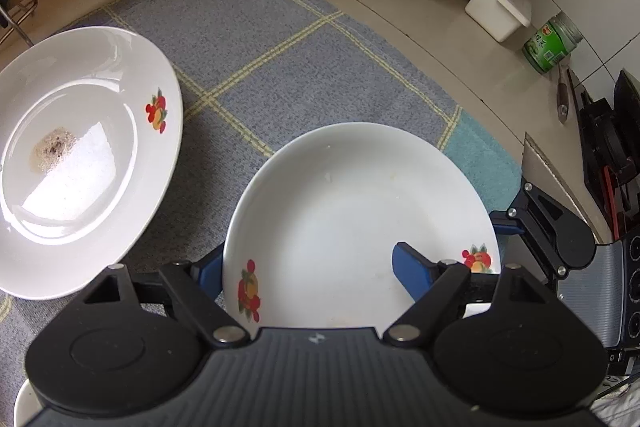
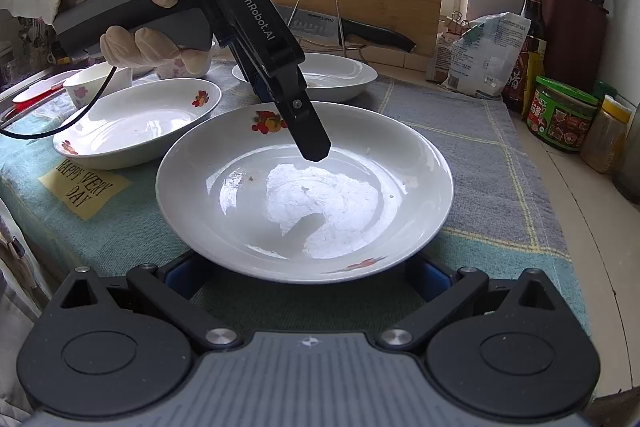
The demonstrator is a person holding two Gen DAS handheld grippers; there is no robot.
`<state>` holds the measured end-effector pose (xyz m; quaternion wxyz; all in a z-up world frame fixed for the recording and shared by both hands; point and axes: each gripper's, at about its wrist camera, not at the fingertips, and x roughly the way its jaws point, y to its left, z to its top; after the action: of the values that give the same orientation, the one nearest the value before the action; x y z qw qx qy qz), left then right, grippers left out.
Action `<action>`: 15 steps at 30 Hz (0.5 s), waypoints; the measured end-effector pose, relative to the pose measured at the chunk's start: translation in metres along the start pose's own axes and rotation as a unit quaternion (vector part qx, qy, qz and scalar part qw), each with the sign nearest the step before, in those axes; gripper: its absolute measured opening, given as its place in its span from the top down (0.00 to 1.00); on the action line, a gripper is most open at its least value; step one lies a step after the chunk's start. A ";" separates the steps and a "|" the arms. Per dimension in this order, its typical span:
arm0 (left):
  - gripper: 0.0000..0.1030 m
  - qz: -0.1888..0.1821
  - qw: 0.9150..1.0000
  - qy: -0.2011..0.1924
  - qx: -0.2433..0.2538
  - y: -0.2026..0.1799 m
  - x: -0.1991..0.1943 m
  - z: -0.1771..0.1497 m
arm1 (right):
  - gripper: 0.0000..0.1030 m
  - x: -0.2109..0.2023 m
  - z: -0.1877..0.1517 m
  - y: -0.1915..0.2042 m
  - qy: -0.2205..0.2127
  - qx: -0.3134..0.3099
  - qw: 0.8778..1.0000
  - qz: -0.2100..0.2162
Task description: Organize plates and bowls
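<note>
Gaping wide at 6 o'clock of the nearest plate (image 2: 304, 187), the right gripper (image 2: 304, 279) hides its tips under the rim. At 12 o'clock the left gripper (image 1: 310, 271) straddles the rim, part open and not pinching. Beyond, a second plate (image 2: 136, 123) at 10 o'clock, a third plate (image 2: 320, 75) and a small bowl (image 2: 82, 89) lie separately on the cloth (image 2: 480, 131). Nothing is stacked, so the sorting looks barely begun.

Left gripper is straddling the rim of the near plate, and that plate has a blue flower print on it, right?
Not quite: the print on the near plate is red and orange fruit, not blue flowers, as the left wrist view shows. The left gripper does straddle its rim.
</note>
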<state>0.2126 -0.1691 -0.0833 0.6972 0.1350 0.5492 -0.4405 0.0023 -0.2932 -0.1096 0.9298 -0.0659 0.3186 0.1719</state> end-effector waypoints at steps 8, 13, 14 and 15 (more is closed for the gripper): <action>0.19 0.002 1.000 0.007 0.005 -0.002 0.003 0.002 | 0.00 0.001 0.004 0.002 0.008 -0.009 1.000 -0.001; 0.19 0.002 1.000 0.007 0.007 -0.002 0.003 0.002 | 0.00 0.001 0.008 0.003 0.018 -0.014 1.000 -0.007; 0.19 0.002 1.000 0.008 0.007 -0.002 0.003 0.002 | 0.00 0.000 0.008 0.003 0.020 -0.015 1.000 -0.008; 0.19 0.002 1.000 0.008 0.007 -0.002 0.002 0.002 | 0.00 0.000 0.009 0.003 0.022 -0.016 1.000 -0.009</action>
<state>0.2121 -0.1727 -0.0839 0.6929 0.1447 0.5511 -0.4419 0.0065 -0.2887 -0.1031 0.9229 -0.0869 0.3356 0.1673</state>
